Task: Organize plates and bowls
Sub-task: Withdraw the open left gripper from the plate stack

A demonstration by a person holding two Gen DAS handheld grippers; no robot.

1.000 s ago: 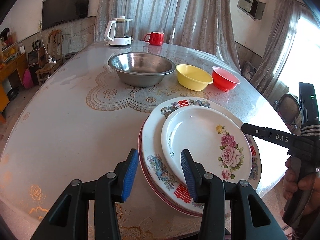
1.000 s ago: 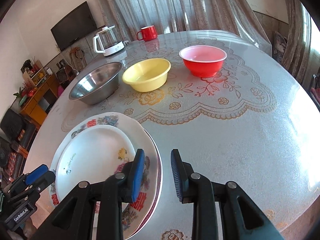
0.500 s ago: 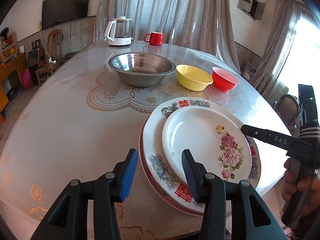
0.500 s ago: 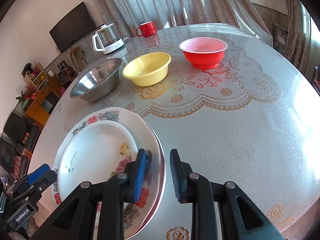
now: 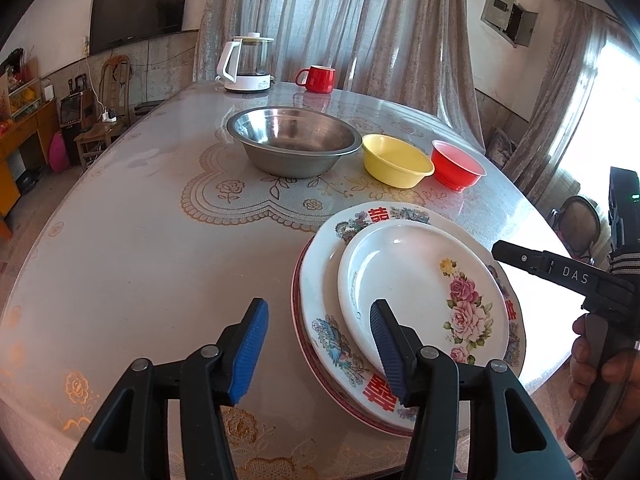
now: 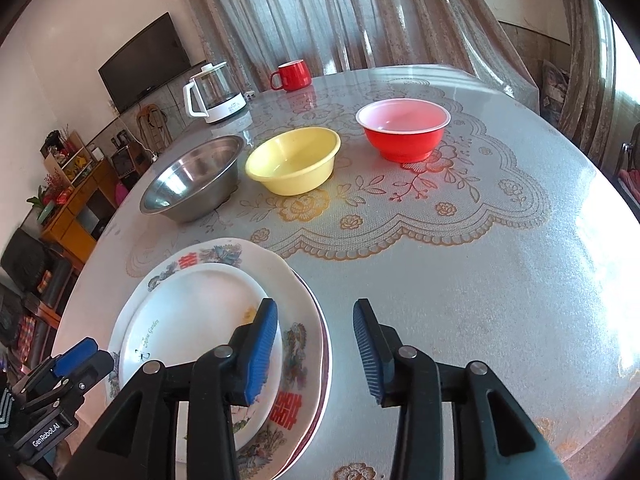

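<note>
White rose-print plate (image 5: 424, 292) stacked already | both claws, left claw (image 5: 318, 354) and right claw (image 6: 316, 350), just opening, holding nothing | guessing next: nest yellow plastic bowl (image 6: 294, 164) in steel bowl (image 6: 192, 178)

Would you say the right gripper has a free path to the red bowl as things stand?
Probably yes. The right gripper is open and empty, its jaws just widened, and only bare table lies between it and the red bowl; the yellow bowl sits apart, to the side.

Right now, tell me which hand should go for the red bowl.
Right. From the right gripper the red bowl sits ahead over bare table; the left gripper faces the plates, with the bowl far right behind the yellow bowl.
</note>
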